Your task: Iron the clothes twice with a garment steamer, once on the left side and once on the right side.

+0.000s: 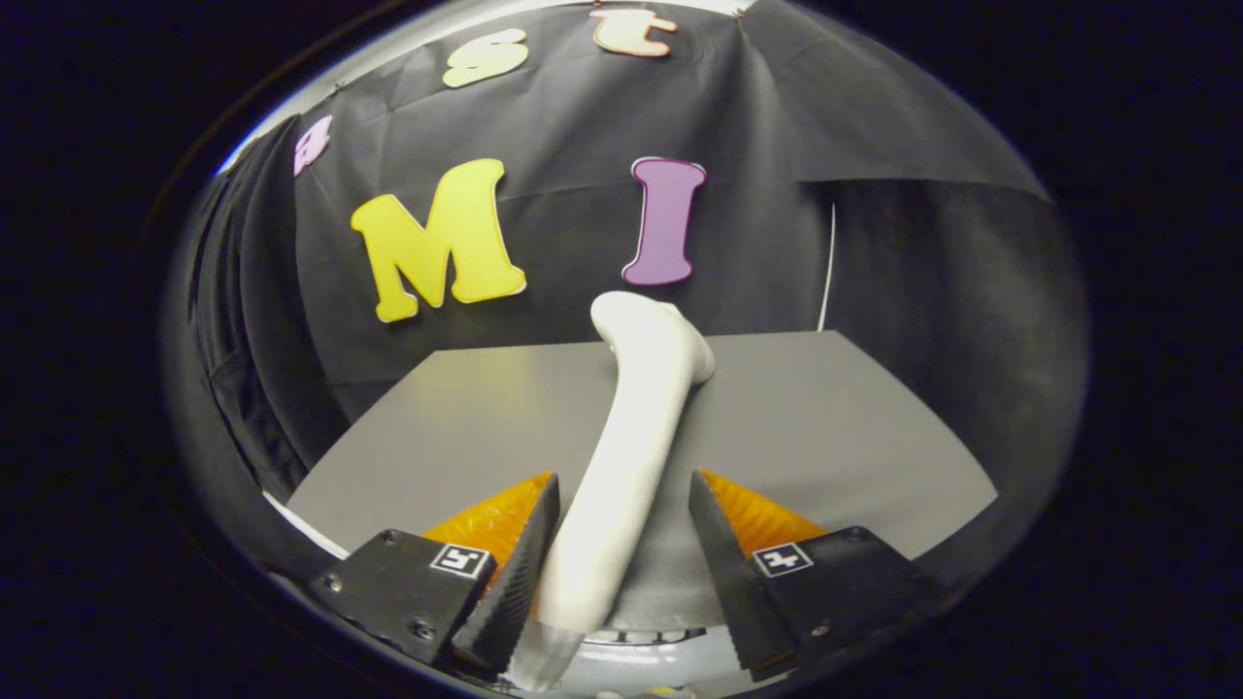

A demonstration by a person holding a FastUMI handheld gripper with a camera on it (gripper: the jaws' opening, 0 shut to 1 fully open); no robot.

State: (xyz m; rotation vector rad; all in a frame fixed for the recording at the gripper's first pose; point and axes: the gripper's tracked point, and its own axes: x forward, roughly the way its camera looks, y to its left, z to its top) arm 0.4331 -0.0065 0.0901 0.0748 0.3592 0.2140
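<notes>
Gripper (621,544) fingers stand apart, released, with the white steamer (631,456) between them. Its handle lies against the left finger (520,573) and a gap shows on the side of the right finger (723,563). From there the steamer runs forward over the grey table (835,427), its head ending near the table's far edge by the black cloth wall.

Tongs (621,544): two wedge-shaped fingers (515,573), tapering to narrow tips, inner faces ribbed with fine serrations. Each sits on a blocky black mount, left one at 7 o'clock, right one at 5 o'clock. Small square black-and-white fiducial marker (460,560) on top of each mount. Round screw heads visible on the left mount's face and one on the right.
</notes>
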